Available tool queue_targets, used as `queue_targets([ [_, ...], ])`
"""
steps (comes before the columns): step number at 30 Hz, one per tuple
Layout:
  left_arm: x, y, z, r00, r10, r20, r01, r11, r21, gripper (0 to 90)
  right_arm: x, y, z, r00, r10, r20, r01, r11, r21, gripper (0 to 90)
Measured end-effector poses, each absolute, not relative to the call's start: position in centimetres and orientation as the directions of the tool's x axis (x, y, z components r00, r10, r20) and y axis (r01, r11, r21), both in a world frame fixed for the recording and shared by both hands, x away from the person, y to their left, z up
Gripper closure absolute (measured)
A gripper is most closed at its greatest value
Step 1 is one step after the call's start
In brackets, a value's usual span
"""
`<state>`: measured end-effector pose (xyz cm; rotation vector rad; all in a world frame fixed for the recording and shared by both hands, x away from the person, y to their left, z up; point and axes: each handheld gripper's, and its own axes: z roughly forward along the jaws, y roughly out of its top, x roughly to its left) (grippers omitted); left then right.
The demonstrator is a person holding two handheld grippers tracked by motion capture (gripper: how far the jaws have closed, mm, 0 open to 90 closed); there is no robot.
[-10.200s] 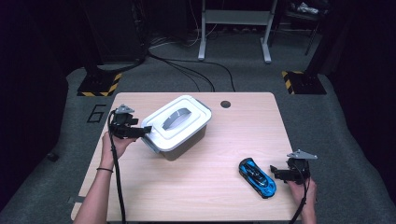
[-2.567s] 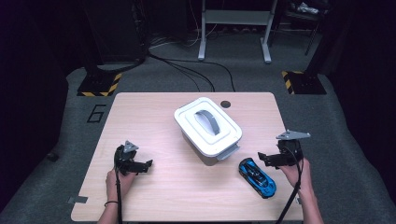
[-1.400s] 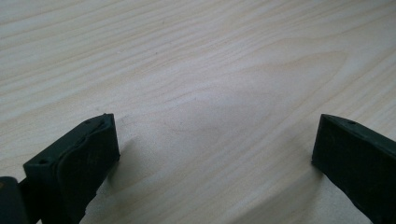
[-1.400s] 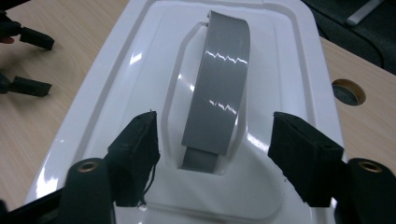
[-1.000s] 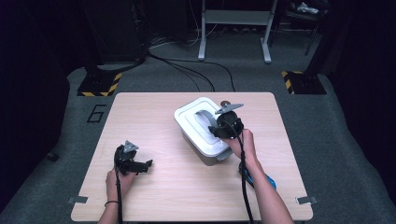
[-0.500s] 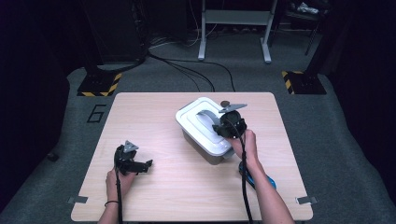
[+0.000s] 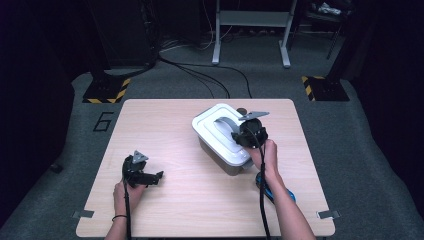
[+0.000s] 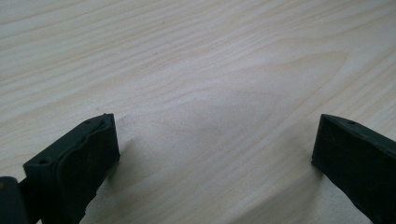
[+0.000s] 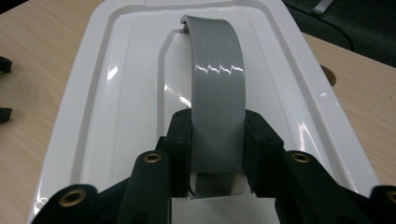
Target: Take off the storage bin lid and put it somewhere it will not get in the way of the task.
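A white lidded box [image 7: 215, 135] stands in the middle of the wooden table [image 7: 165, 120]. My right gripper [image 7: 240, 131] reaches over its near right end. In the right gripper view its pads [image 9: 181, 140] press both sides of the grey arched handle [image 9: 217, 93] on the white lid [image 9: 126, 93], so the right gripper [image 9: 217, 140] is shut on it. My left gripper [image 7: 157, 177] rests at the table's front left, open. Its jaws [image 8: 215, 149] stand wide apart over bare wood. A blue toy car [image 7: 264, 187] lies partly hidden under my right forearm.
A round cable hole [image 7: 241, 110] sits in the table just behind the box. Dark floor, cables and stand legs lie beyond the far edge. Bare wood stretches between the left gripper and the box.
The right gripper moved from beside the blue car up to the box and closed on the grey handle. The box has shifted slightly. The left gripper has kept still.
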<state>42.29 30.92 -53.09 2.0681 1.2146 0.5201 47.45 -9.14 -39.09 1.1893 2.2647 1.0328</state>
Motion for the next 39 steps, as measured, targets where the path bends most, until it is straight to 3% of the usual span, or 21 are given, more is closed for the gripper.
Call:
queue_targets([
  [4, 42.3, 30.9, -53.1, 0.485, 0.874, 0.003, 0.605, -0.338, 0.721, 0.4, 47.9, -8.9, -38.5, -0.581, 0.814, 0.0, 0.527, 0.376, 0.762, 59.0],
  [8, 42.3, 30.9, -53.1, 0.486, 0.874, 0.003, 0.605, -0.338, 0.721, 0.3, 48.8, -7.8, -37.6, -0.593, 0.805, -0.025, 0.513, 0.402, 0.759, 57.9],
  [15, 42.3, 30.9, -53.1, 0.486, 0.874, 0.002, 0.605, -0.338, 0.721, 0.4, 50.3, -7.0, -37.3, -0.575, 0.818, -0.006, 0.531, 0.378, 0.758, 65.6],
  [30, 42.3, 31.0, -53.0, 0.489, 0.873, 0.001, 0.609, -0.342, 0.716, 0.4, 50.0, -6.6, -37.2, -0.55, 0.833, -0.053, 0.527, 0.395, 0.752, 67.2],
  [39, 42.3, 31.0, -53.0, 0.488, 0.873, -0.001, 0.611, -0.341, 0.715, 0.4, 49.5, -6.4, -35.3, -0.565, 0.819, -0.094, 0.473, 0.416, 0.777, 67.2],
])
